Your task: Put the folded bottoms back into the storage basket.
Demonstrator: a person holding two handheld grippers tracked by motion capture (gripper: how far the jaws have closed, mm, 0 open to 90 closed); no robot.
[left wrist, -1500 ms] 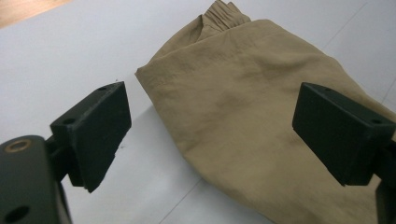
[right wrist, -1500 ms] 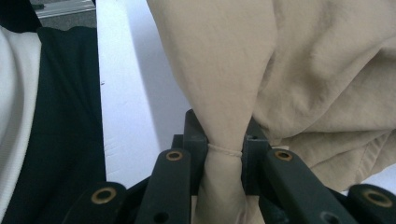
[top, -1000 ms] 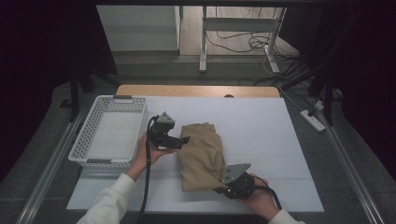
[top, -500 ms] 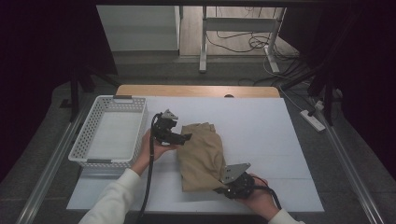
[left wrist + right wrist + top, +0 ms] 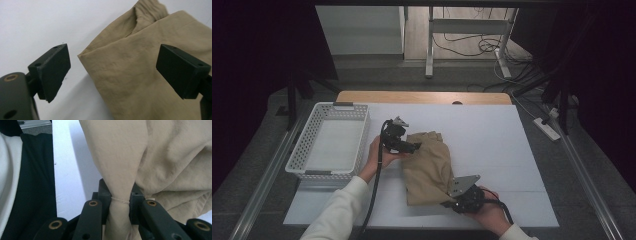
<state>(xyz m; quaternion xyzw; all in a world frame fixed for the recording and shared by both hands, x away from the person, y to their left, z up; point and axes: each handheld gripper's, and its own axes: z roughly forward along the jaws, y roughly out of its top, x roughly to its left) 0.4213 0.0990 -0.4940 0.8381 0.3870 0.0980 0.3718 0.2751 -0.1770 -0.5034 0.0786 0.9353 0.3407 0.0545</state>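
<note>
Fingers (image 5: 105,195) pinch a bunched fold of the tan cloth (image 5: 160,160) on the right gripper (image 5: 451,202); left gripper (image 5: 120,67) fingers spread beside its corner.

Overhead view; two close jaw-level views

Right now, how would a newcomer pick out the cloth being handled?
Start at the white table and its empty white basket on the left. Just right of the basket lies a folded tan cloth, the one soft, coloured thing, its near corner pinched by the right gripper.
</note>
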